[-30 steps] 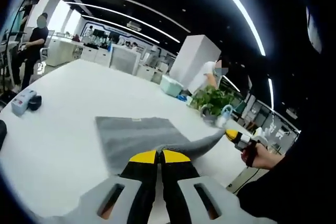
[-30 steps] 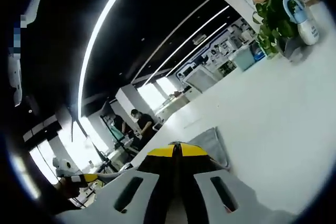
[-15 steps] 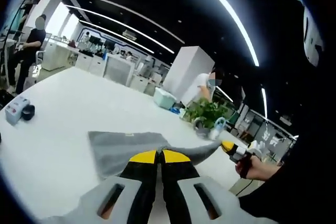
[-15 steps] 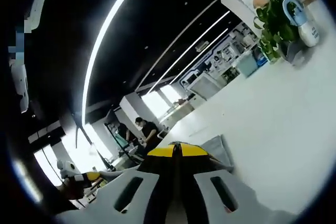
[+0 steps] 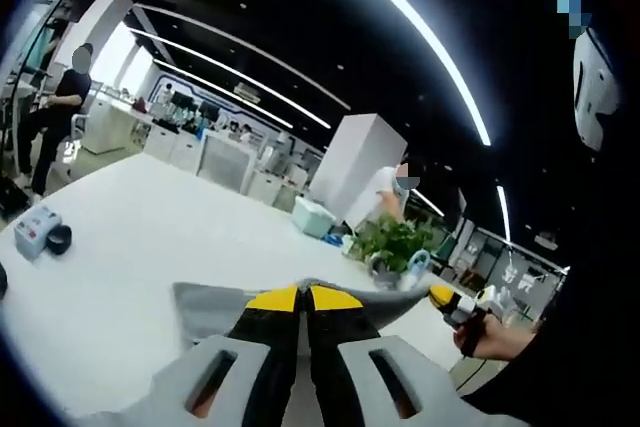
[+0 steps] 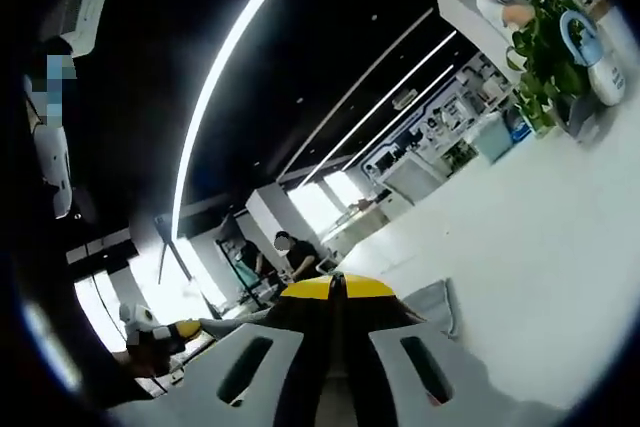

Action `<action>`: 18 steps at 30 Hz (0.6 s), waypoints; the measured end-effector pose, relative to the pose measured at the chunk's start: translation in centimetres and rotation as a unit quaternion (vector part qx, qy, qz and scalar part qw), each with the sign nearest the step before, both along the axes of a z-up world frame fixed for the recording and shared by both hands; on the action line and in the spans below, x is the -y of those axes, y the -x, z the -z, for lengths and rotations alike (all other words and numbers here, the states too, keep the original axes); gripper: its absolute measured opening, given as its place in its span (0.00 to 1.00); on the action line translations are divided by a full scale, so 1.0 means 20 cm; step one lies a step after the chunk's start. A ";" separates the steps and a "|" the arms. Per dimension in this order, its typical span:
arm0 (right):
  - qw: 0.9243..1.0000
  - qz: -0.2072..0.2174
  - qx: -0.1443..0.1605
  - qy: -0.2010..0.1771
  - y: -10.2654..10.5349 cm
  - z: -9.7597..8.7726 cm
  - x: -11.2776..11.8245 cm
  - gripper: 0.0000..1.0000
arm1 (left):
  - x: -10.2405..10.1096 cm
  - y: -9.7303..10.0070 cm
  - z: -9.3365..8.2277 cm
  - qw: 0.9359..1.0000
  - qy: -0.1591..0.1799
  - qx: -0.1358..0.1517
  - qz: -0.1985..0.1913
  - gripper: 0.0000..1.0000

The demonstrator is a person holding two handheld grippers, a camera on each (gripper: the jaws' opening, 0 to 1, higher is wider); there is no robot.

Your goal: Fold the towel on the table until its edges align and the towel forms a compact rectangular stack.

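Note:
A grey towel (image 5: 205, 303) hangs stretched over the white table (image 5: 130, 247), its raised edge running between the two grippers. My left gripper (image 5: 305, 297) is shut on one corner of that edge, the yellow tips pressed together. The right gripper (image 5: 446, 297) comes in from the right, held by a hand (image 5: 492, 335), with the towel's other corner at its tip. In the right gripper view, my right gripper (image 6: 335, 287) is shut on the towel (image 6: 436, 303), and the left gripper (image 6: 186, 329) shows at the lower left. Most of the towel is hidden behind the jaws.
A potted plant (image 5: 390, 241) and a bottle (image 6: 606, 59) stand near the table's far side, beside a teal box (image 5: 312, 217). A small box (image 5: 33, 232) and a black object (image 5: 59, 239) lie at the left. People stand in the background.
Both grippers have risen with the towel's edge. Less of the towel lies flat on the table, and more ceiling shows in both views.

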State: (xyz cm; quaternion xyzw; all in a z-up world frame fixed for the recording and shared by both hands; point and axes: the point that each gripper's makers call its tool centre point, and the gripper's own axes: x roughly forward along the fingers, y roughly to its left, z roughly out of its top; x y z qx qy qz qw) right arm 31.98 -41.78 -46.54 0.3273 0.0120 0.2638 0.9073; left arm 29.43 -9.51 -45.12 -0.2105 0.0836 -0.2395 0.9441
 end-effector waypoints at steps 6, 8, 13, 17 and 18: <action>1.000 -0.006 0.019 -0.006 0.02 -0.06 0.00 0.00 | 0.00 0.00 -0.04 1.000 0.018 0.011 -0.005 0.02; 1.000 -0.006 0.021 -0.005 0.03 -0.07 0.00 0.00 | 0.00 0.00 -0.06 1.000 0.019 0.014 -0.003 0.02; 0.999 -0.006 0.030 -0.013 0.04 -0.10 0.00 0.00 | -0.01 0.00 -0.11 0.999 0.022 0.027 -0.001 0.02; 0.999 -0.013 0.033 -0.013 0.05 -0.12 -0.01 0.00 | -0.02 0.00 -0.16 0.999 0.033 0.039 -0.008 0.02; 0.999 -0.014 0.035 -0.013 0.05 -0.13 -0.01 0.00 | -0.02 0.00 -0.17 0.998 0.039 0.041 -0.008 0.02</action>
